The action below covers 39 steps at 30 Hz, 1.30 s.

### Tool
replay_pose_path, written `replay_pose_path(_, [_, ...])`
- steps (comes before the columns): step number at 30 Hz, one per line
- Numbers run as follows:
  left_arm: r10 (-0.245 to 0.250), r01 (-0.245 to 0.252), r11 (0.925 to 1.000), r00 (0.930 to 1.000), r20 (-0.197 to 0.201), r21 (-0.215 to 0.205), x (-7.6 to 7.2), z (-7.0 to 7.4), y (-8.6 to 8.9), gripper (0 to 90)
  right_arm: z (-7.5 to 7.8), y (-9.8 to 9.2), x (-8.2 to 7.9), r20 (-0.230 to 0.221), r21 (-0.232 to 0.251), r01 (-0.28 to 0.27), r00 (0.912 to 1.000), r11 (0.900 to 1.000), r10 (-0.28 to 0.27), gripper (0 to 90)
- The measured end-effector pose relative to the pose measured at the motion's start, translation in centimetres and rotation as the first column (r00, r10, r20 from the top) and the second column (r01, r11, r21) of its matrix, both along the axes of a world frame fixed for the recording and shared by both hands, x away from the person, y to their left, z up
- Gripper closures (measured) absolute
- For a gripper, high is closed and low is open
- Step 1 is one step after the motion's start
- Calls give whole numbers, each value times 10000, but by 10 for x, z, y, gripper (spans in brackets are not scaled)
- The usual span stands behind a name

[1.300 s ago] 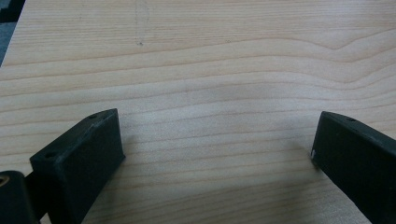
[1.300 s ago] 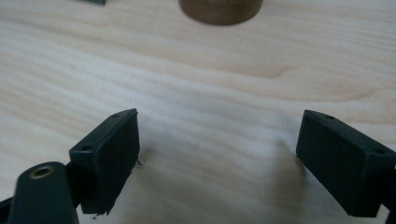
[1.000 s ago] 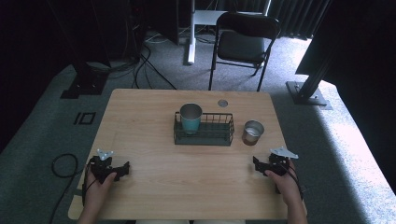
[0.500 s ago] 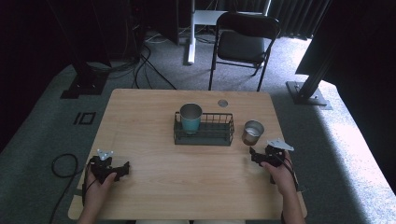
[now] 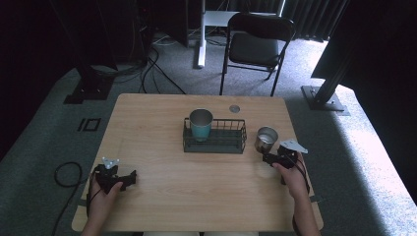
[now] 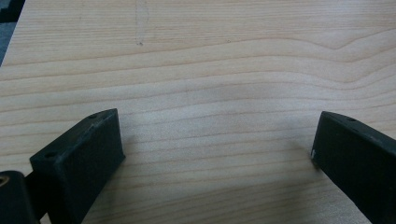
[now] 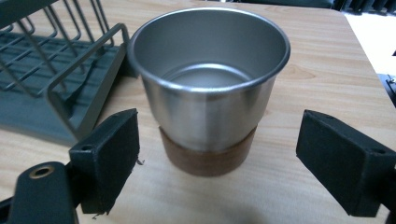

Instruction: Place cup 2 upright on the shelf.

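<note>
A steel cup with a brown base (image 5: 266, 139) (image 7: 209, 88) stands upright on the table just right of a dark wire rack (image 5: 215, 136) (image 7: 51, 70). A teal cup (image 5: 200, 124) stands in the rack's left end. My right gripper (image 5: 273, 158) (image 7: 219, 163) is open right in front of the steel cup, its jaws standing to either side of the cup's base without touching it. My left gripper (image 5: 129, 178) (image 6: 217, 154) rests open near the table's front left, with bare wood between its jaws.
A small round disc (image 5: 234, 108) lies on the wooden table (image 5: 162, 113) behind the rack. A folding chair (image 5: 255, 46) stands beyond the far edge. Cables trail on the floor at the left.
My right gripper has moved forward and to the left, up to the steel cup. The left gripper has stayed where it was.
</note>
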<state>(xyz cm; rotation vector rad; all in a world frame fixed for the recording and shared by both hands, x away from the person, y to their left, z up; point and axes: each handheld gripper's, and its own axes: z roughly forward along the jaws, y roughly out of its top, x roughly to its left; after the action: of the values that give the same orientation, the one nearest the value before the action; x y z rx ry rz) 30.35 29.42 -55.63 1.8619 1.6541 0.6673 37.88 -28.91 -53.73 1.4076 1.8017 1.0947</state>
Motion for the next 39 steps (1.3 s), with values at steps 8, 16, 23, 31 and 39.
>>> replay_pose_path(8, [-34,34,10000,10000,1,-4,0,0,0,26,-5,1,10,290,101,27,9996,9999,-30,130])
replay_pose_path(16, [-33,33,10000,10000,11,-8,0,0,0,26,-2,4,17,610,270,-157,9980,9995,140,130])
replay_pose_path(23, [-34,34,10000,10000,9,-8,0,0,0,26,-2,7,24,834,359,-189,9964,9992,159,126])
replay_pose_path(31, [-35,35,10000,10000,9,-8,0,0,0,26,-4,11,28,880,307,-219,9959,9993,191,126])
replay_pose_path(39, [-30,30,10000,10000,12,-13,0,0,0,26,-1,11,27,955,282,-65,9954,9996,38,174])
